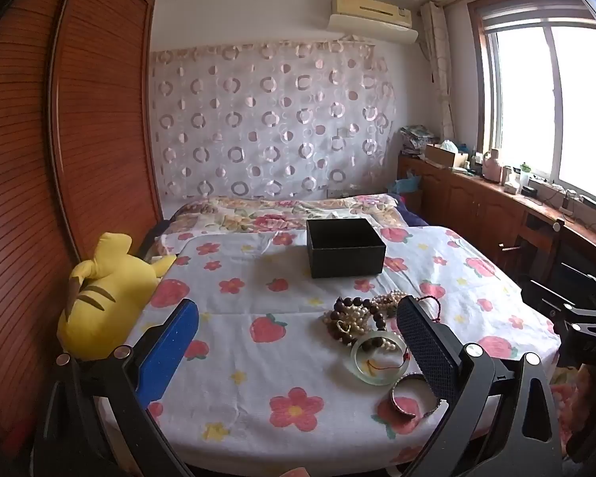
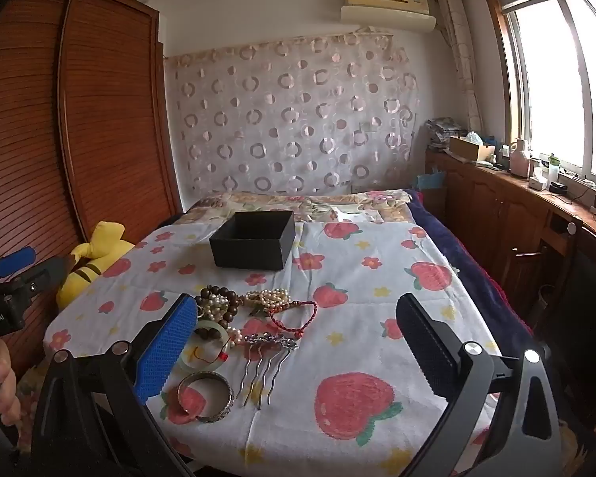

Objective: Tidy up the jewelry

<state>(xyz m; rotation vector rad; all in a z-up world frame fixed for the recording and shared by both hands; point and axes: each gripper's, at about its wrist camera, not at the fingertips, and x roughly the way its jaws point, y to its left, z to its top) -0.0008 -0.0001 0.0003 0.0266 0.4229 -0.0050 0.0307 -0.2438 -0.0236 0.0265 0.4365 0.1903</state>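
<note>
A bed [image 2: 377, 278] covered by a strawberry-print sheet fills both views, and an open black box [image 2: 254, 244] set on it serves as the landmark. Nothing can be seen inside the box, though its floor is hidden behind the near wall, so the sorting is judged not yet begun. In front of the box a pile of jewelry [image 2: 234, 306] is heaped: bead and pearl strands, a red cord bracelet [image 2: 294, 314], a pale green bangle [image 2: 206, 348], a metal bangle [image 2: 206, 397] and a hair comb [image 2: 268, 361] nearest the cameras. The strands are tangled and cannot be counted. The left gripper [image 1: 298, 342] and right gripper [image 2: 296, 349] are both spread fully wide, short of the pile, with nothing held.
</note>
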